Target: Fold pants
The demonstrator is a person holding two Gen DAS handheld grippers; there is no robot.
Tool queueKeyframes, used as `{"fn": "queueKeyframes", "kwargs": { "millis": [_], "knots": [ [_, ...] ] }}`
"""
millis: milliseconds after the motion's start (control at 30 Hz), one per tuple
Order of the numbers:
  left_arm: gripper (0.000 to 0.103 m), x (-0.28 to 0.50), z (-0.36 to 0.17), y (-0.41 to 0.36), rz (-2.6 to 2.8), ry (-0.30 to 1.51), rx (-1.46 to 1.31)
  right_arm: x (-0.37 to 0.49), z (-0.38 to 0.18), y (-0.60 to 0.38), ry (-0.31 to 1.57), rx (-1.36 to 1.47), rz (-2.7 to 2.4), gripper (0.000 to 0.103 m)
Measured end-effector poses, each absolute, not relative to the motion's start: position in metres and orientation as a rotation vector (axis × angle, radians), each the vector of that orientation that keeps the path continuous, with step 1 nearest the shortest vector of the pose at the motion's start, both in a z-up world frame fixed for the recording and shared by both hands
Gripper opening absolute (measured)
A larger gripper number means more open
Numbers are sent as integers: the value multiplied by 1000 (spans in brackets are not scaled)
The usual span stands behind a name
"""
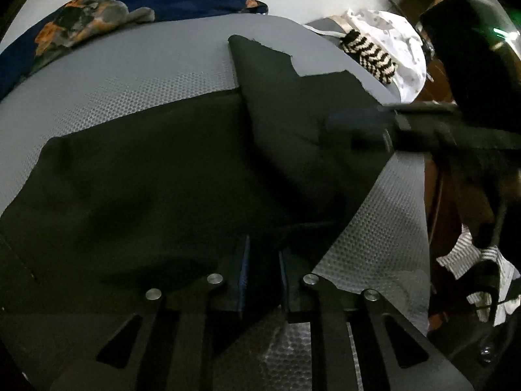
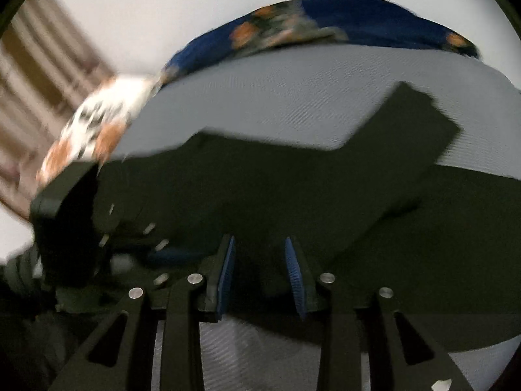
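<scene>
Dark pants [image 1: 156, 169] lie spread on a grey textured surface [image 1: 130, 75], one leg folded over toward the far right [image 1: 276, 91]. My left gripper [image 1: 263, 244] hovers at the near edge of the pants, fingers a small gap apart with dark cloth showing between them. The right gripper [image 1: 351, 130] shows in the left wrist view as a blurred dark bar over the folded leg. In the right wrist view, my right gripper [image 2: 260, 244] is open just above the pants [image 2: 293, 189]. The left gripper's body [image 2: 65, 215] shows at left, blurred.
A navy floral cloth [image 1: 97, 16] lies at the far edge of the surface, also in the right wrist view [image 2: 325, 26]. A striped black-and-white item [image 1: 371, 53] and white fabric [image 1: 403, 49] sit at the far right. Striped cloth [image 1: 472, 260] hangs at right.
</scene>
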State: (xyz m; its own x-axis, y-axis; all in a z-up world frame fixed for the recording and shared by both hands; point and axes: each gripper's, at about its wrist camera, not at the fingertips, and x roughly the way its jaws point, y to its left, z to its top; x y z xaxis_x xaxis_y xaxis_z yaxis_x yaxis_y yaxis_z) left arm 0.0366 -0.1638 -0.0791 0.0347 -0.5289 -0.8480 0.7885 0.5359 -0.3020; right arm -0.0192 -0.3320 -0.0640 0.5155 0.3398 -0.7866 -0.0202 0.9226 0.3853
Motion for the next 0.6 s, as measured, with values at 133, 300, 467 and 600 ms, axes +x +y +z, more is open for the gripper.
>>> {"fn": "queueKeyframes", "kwargs": {
  "millis": [133,300,467,600],
  "knots": [
    [16,38,-79,-160,-1025,1166,245,3,-84,-412,987,544,77,31],
    [16,42,-82,-159,-1005,1202,199,31,-114,-504,954,802,-52,31],
    [16,45,-83,-158,-988,1225,170,56,-133,-542,933,912,-94,31],
    [16,46,-83,-159,-979,1236,165,71,-138,-555,902,959,-89,30]
  ]
}}
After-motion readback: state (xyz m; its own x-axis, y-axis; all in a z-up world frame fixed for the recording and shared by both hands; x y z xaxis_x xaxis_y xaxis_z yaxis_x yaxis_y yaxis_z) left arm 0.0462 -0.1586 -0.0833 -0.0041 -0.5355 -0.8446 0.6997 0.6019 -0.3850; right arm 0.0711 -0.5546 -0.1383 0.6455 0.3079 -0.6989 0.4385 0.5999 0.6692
